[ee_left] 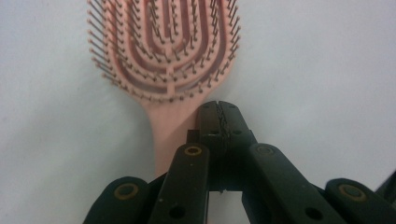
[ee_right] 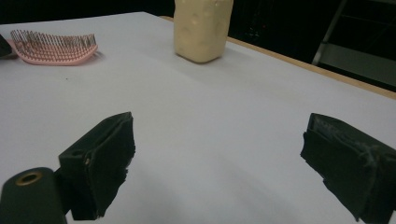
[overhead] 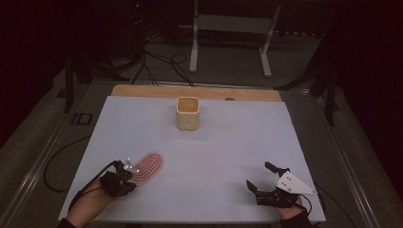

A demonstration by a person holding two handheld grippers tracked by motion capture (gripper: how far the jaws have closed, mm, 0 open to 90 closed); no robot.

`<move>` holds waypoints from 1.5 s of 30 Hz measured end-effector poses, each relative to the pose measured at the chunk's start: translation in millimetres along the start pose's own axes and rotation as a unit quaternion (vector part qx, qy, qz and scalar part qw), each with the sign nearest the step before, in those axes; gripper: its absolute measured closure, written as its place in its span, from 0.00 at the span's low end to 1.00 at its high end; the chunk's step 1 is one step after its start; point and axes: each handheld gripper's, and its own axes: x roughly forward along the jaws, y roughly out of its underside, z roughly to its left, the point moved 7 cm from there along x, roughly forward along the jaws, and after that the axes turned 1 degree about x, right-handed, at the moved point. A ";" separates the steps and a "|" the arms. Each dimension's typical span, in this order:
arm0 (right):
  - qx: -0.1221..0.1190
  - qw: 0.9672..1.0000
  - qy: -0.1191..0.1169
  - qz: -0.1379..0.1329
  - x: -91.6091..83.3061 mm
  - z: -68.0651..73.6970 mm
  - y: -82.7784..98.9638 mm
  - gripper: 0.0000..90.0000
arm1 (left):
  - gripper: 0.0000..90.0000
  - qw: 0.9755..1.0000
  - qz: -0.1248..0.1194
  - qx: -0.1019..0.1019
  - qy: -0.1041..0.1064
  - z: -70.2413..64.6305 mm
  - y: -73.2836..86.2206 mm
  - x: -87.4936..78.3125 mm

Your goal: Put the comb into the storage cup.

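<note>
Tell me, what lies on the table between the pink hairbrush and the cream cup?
Nothing. In the high view, only bare white table runs from the pink hairbrush to the cream cup; the right gripper view agrees.

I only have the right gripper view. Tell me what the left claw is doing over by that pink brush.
Observer: The left claw is shut, with nothing between its tips. They sit right at the handle of the pink brush.
Operator: Describe the top of the cream holder.
Observer: From the high view, the cream holder is open at the top, and nothing sticks out of it.
Operator: Tell me where my right claw sits on the table.
Observer: The right claw is near the front right corner of the table, opposite the brush at the front left.
</note>
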 end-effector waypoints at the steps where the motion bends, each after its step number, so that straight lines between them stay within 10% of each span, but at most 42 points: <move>1: 0.000 1.000 0.000 0.001 -0.1 0.2 0.2 0.10 | 1.00 1.000 0.000 0.001 -0.001 -0.4 0.5 -1.3; 10: -0.002 1.000 -0.001 0.001 0.6 0.2 0.5 0.10 | 0.92 0.999 -0.028 -0.013 -0.018 9.8 6.2 -37.4; 33: 0.002 1.000 0.000 0.003 1.2 0.1 1.0 0.10 | 0.03 0.999 0.031 -0.032 -0.001 15.2 -0.1 -25.9; 45: 0.002 1.000 -0.001 0.003 1.3 0.5 1.1 0.10 | 0.09 0.998 0.059 -0.033 0.010 25.4 -6.2 -15.3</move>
